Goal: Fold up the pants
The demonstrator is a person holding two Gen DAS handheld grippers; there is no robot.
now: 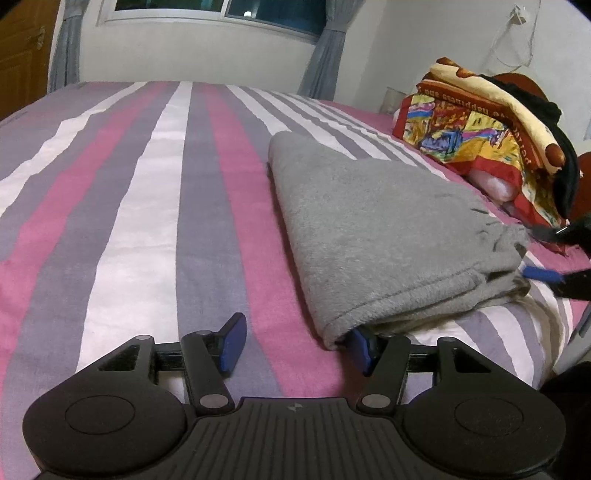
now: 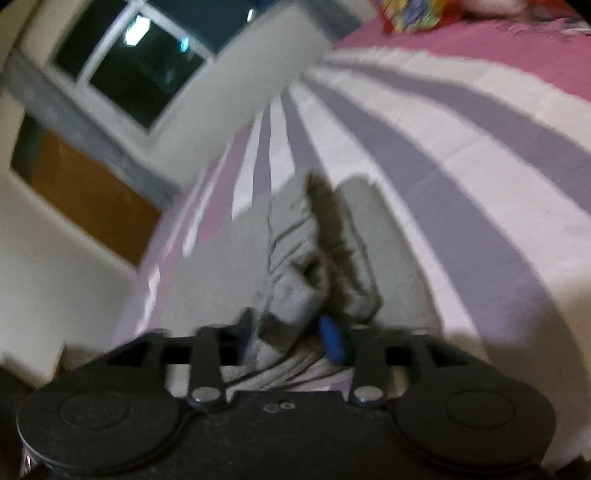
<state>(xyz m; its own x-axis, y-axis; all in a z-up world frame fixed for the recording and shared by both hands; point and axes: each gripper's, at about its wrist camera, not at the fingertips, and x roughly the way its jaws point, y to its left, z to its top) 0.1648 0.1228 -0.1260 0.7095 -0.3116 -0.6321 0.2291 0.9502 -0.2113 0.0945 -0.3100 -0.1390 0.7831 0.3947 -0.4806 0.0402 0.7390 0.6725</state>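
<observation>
The grey pants (image 1: 373,218) lie folded in a thick stack on the striped bed (image 1: 129,192). My left gripper (image 1: 295,341) is open at the stack's near left corner; its right pad is tucked under the fabric edge and its left pad rests free on the sheet. My right gripper (image 1: 535,254) shows at the stack's right corner, fingers above and below the bunched fabric. In the blurred right wrist view the right gripper (image 2: 291,332) has gathered grey fabric (image 2: 295,251) between its fingers, with a blue pad (image 2: 334,341) beside the cloth; how tightly it closes is unclear.
A colourful folded blanket pile (image 1: 476,136) with a dark garment on top sits at the bed's right side. A window (image 1: 221,9), curtains and a wooden door (image 1: 22,51) lie beyond the bed. The bed's near right edge drops off.
</observation>
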